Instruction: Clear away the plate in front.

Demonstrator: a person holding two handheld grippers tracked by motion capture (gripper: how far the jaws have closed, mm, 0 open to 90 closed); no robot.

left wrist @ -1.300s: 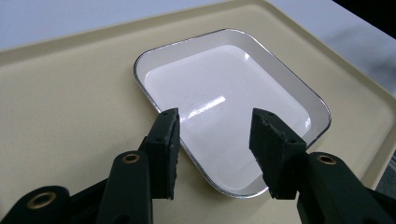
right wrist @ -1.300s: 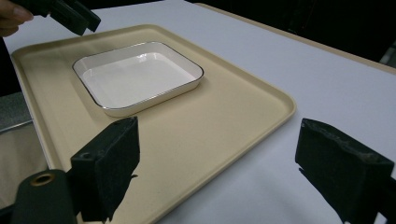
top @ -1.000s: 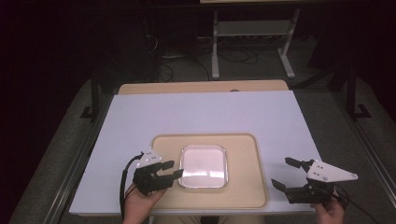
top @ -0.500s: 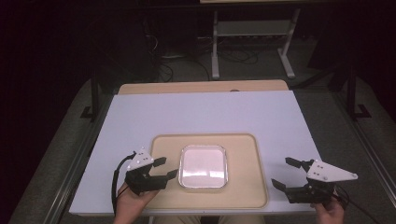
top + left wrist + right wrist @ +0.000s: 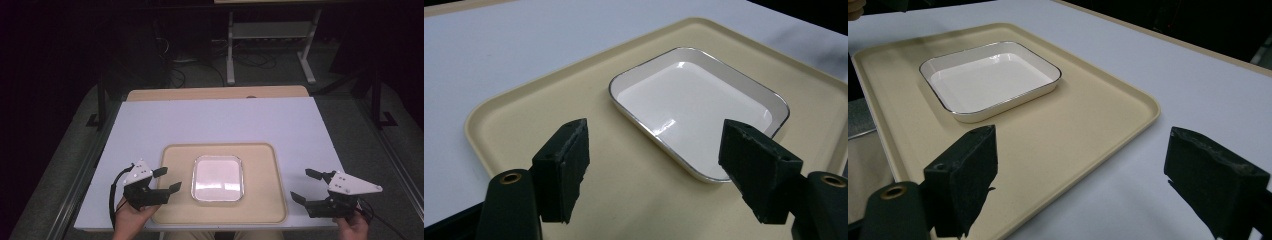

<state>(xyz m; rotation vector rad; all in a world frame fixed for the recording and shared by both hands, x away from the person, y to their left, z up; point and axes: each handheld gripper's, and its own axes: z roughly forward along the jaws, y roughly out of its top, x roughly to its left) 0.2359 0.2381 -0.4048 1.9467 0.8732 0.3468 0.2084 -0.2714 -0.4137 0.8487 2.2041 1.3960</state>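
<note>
Change since earlier frames: the left gripper [image 5: 168, 180] has drawn back from the dish toward the left edge of the tray; a second ago its tips were at the dish's left rim, now they stand clear of it. Its jaws have just been opening, with nothing between them. The right gripper [image 5: 305, 185] sits where it was, and the dish has not shifted.

Dish: a shallow white rectangular dish with rounded corners and a thin dark rim [image 5: 217, 177], lying flat in the middle of a beige plastic tray [image 5: 260, 210].

Dish axis: nearly square in the high view; its slightly longer side runs from the person's edge of the table toward the far edge. It lies square to the tray's sides.

Tray: rests on the white table top [image 5: 220, 120], near the person's edge.

Left jaws: spread wide and empty. In the left gripper view the dish [image 5: 696, 107] lies ahead of the pads [image 5: 564, 167], beyond the gap and nearer the right-hand pad, not touching either.

Right jaws: spread wide and empty, over the table just off the tray's right edge. In the right gripper view the dish [image 5: 990, 80] lies well ahead and to the left, apart from both pads [image 5: 965, 177].
</note>
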